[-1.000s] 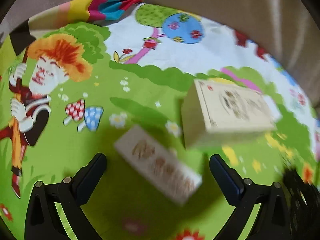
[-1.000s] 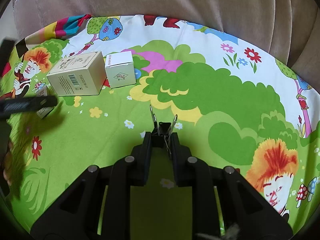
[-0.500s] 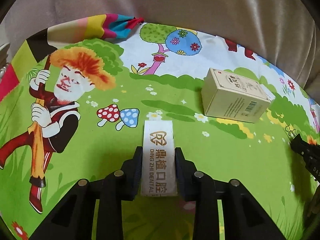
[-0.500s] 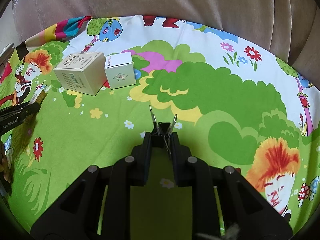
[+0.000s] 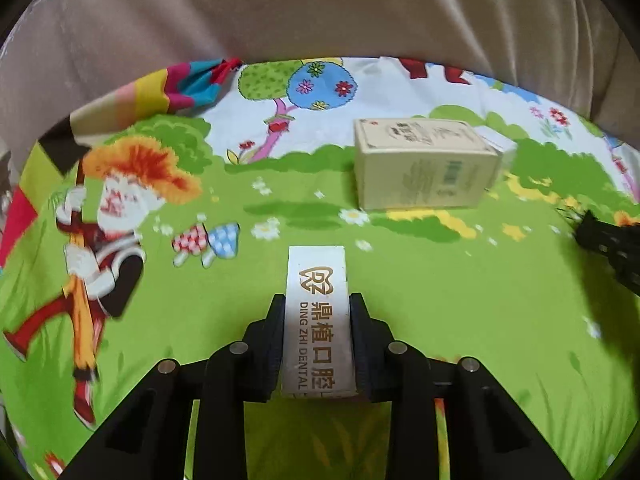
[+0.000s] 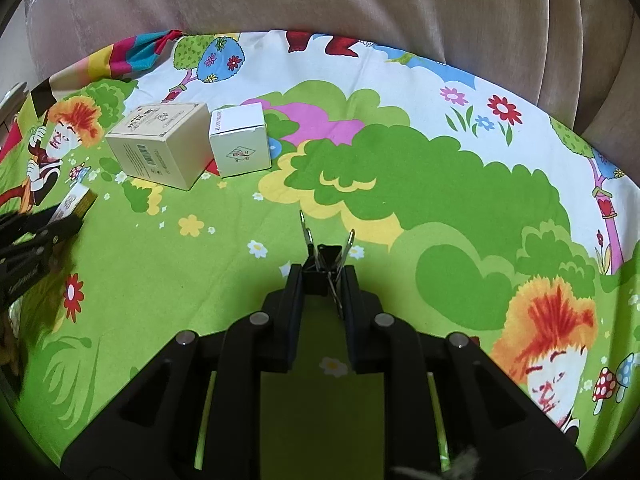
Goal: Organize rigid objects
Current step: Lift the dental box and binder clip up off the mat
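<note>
My left gripper (image 5: 318, 344) clamps the slim white dental box (image 5: 318, 320) by its long sides above the cartoon bedsheet's (image 5: 480, 320) near edge; it looks light, stiff, crushable. My right gripper (image 6: 322, 280) pinches a black binder clip (image 6: 326, 268).

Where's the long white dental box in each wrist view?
Left wrist: long white dental box at bottom centre, clamped by the left gripper.
Right wrist: only its end shows at the far left edge.
Shared landmark: the big cream box on the cloth.
</note>
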